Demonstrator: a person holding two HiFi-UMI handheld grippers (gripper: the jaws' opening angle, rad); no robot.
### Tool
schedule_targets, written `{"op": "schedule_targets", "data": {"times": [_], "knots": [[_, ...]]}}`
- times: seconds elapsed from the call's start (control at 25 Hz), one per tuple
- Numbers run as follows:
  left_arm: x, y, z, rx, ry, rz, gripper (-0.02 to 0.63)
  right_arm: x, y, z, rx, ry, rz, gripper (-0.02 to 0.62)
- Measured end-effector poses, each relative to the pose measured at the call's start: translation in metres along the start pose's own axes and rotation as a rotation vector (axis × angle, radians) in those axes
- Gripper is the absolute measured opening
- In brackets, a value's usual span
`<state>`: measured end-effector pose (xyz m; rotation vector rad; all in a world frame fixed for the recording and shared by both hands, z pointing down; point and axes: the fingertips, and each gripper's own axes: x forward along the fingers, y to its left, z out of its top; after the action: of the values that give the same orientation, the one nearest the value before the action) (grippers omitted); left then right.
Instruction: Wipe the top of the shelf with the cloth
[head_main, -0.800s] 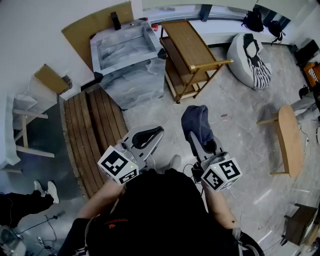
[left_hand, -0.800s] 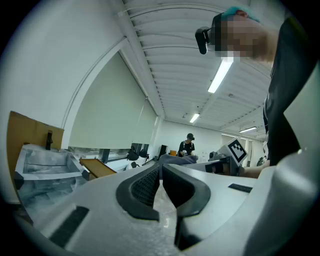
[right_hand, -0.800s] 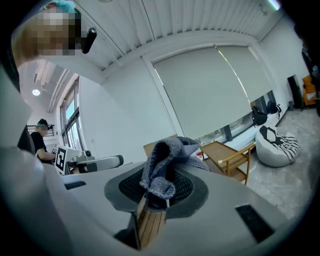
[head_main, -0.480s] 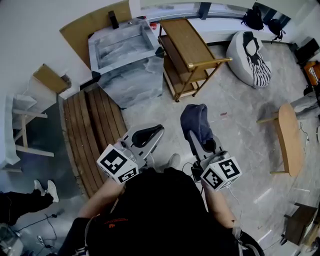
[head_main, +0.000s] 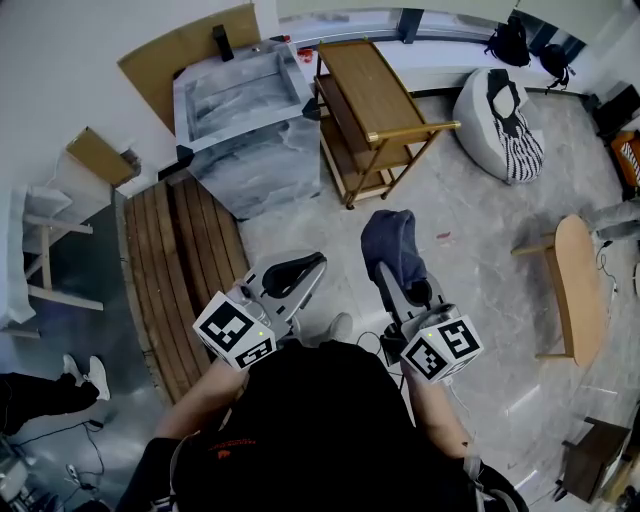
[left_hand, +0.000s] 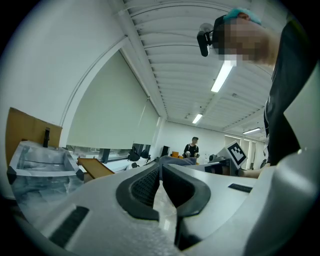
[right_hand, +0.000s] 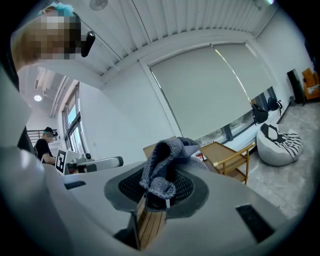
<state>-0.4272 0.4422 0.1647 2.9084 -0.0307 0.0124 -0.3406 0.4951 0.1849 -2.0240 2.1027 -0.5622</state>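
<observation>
Gripping a blue-grey cloth (head_main: 393, 243), the right gripper (head_main: 392, 276) is held up in front of the person, well short of the shelf (head_main: 375, 85). Its jaws are clamped on the lower part of the cloth. The rest of the cloth stands up in a bunched fold above the pads and droops over their tips, as the right gripper view shows (right_hand: 162, 167).

- Right gripper (right_hand: 160, 192): pointed towards the shelf, with bare floor (head_main: 470, 250) between the two; the cloth touches no part of the shelf.
- Left gripper (head_main: 316, 263): level with the right one and just beside it, on the side further from the shelf's railed end. Its jaws (left_hand: 161, 167) are closed tip to tip with nothing between them.
- Slatted wooden board (head_main: 180, 265): flat on the floor, nearer the person than the shelf and off to its left.
- Shelf (right_hand: 222, 150): tiered, light wood, upright on the floor, with a rail at its right end; its top faces up.
- Marble-patterned unit (head_main: 245, 105): just beside the shelf on its left; whether the two touch cannot be told.
- Beanbag (head_main: 500, 125): white with a striped piece on it, right of the shelf and apart from it.
- Cardboard sheet (head_main: 185, 45): against the wall behind the unit, beyond the shelf's left side.
</observation>
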Motion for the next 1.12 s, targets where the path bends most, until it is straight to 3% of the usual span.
{"op": "schedule_targets", "data": {"times": [0.6, 1.12], "knots": [[0.07, -0.021, -0.011, 0.021, 0.014, 0.033, 0.034, -0.022, -0.068, 0.015, 0.008, 0.005, 0.04, 0.086], [0.111, 0.006, -0.022, 0.007, 0.033, 0.037, 0.034, -0.001, -0.112, 0.018, 0.02, 0.017, 0.034, 0.086]]}}
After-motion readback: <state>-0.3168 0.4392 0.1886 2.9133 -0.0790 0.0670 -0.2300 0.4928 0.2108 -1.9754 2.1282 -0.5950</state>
